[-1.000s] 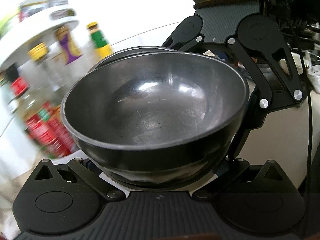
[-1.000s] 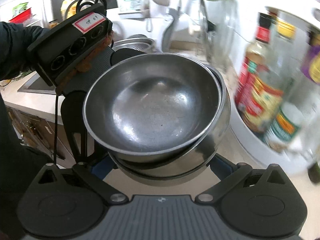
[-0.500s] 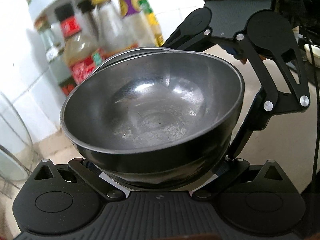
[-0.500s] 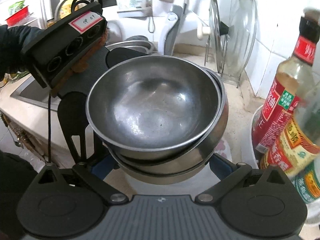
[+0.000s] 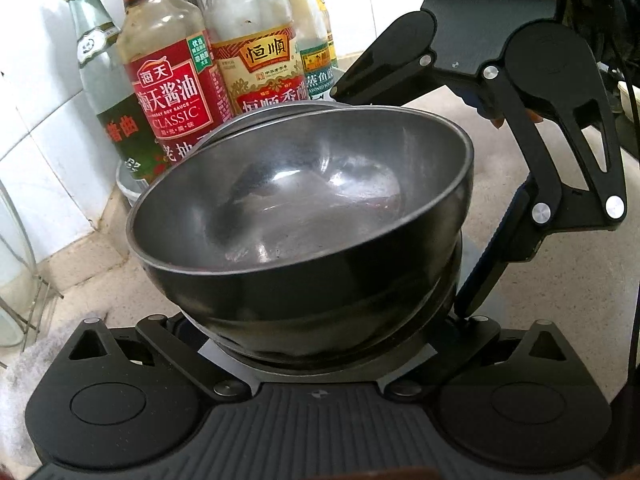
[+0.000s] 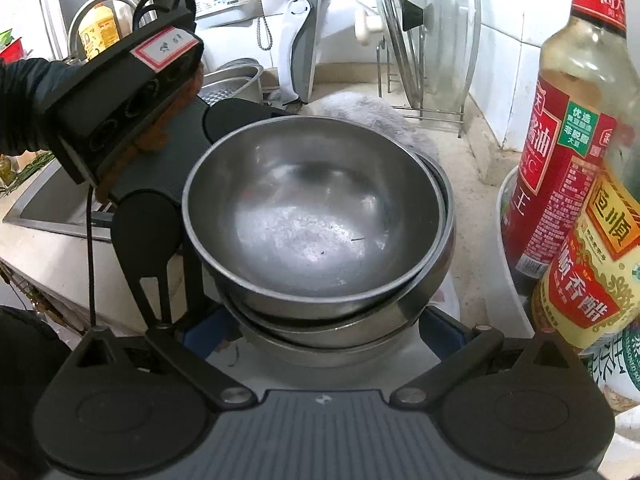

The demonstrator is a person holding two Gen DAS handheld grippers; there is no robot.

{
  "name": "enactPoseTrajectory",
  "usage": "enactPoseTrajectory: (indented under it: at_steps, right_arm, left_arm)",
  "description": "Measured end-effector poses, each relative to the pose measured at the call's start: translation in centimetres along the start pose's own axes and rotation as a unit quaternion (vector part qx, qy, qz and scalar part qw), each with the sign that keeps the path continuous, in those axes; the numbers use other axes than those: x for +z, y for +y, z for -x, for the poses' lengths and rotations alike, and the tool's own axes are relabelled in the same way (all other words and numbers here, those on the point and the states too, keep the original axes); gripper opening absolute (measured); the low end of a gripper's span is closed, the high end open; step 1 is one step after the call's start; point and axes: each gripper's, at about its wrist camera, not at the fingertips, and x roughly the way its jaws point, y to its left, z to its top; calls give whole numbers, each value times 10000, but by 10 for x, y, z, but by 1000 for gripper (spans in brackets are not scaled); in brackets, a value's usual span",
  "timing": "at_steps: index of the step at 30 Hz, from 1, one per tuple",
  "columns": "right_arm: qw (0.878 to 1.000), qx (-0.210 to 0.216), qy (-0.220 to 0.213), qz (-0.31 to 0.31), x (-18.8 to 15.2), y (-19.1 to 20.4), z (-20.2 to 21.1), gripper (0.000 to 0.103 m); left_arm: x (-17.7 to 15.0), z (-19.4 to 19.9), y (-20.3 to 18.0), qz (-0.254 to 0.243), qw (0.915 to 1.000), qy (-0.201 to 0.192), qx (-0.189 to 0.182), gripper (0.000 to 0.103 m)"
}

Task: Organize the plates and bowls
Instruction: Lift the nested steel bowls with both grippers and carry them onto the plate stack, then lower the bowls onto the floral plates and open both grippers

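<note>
A stack of nested steel bowls (image 5: 304, 208) fills both views; it also shows in the right wrist view (image 6: 312, 216). The two grippers face each other across it. My left gripper (image 5: 320, 332) has its fingers spread around the stack's base and presses on it. My right gripper (image 6: 320, 332) does the same from the opposite side. The stack hangs just above the counter (image 5: 520, 280). The fingertips are hidden under the bowls. The right gripper's body shows in the left wrist view (image 5: 532, 128), and the left gripper's body shows in the right wrist view (image 6: 132, 92).
Sauce and vinegar bottles (image 5: 172, 92) stand on a white round rack close behind the bowls, also at right in the right wrist view (image 6: 560, 152). A lid rack (image 6: 424, 40), a grey cloth (image 6: 368, 112) and a sink (image 6: 48, 208) lie beyond.
Both grippers have carried the bowl stack closer to the bottles and lower toward the counter. The grip is unchanged.
</note>
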Motion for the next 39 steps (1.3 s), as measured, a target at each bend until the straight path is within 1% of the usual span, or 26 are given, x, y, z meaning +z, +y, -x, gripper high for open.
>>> enactPoseTrajectory:
  at_steps: [3, 5, 8, 14, 17, 22, 26, 27, 31, 34, 37, 39]
  right_arm:
    - [9999, -51, 25, 112, -3, 5, 1, 100]
    - [9997, -26, 75, 216, -4, 8, 2, 100]
    - [9994, -36, 185, 281, -10, 11, -1, 100]
    - [9994, -45, 106, 313, -21, 14, 10, 100]
    - [9993, -66, 57, 370, -25, 18, 14, 100]
    - [9995, -67, -62, 316, -27, 24, 20, 100]
    - [9993, -60, -165, 343, -28, 32, 26, 100]
    - [9993, -65, -175, 322, -28, 33, 28, 100]
    - [9993, -169, -199, 260, -30, 37, 33, 100]
    - [9994, -220, -240, 148, -30, 40, 40, 100]
    - [9990, -311, -324, 75, -32, 47, 48, 100]
    - [9987, -337, -394, 32, -33, 52, 53, 100]
  left_arm:
    - [3, 3, -5, -87, 9999, 95, 66, 103]
    - [10, -6, -6, -115, 9997, 160, 109, 103]
    - [10, 1, -14, -66, 9994, 268, 217, 103]
    - [7, 15, -34, -71, 9969, 412, 671, 103]
    - [6, 17, -41, -231, 9951, 361, 891, 103]
    - [4, 25, -50, -310, 9906, 517, 1227, 103]
    - [1, 34, -51, 15, 9890, 592, 1355, 103]
    - [0, 37, -51, 97, 9893, 593, 1333, 103]
    - [-4, 43, -55, 302, 9876, 627, 1410, 103]
    - [-4, 55, -64, 557, 9858, 534, 1489, 103]
    - [1, 64, -72, 916, 9798, 410, 1728, 103]
    - [3, 69, -74, 1258, 9724, 357, 1933, 103]
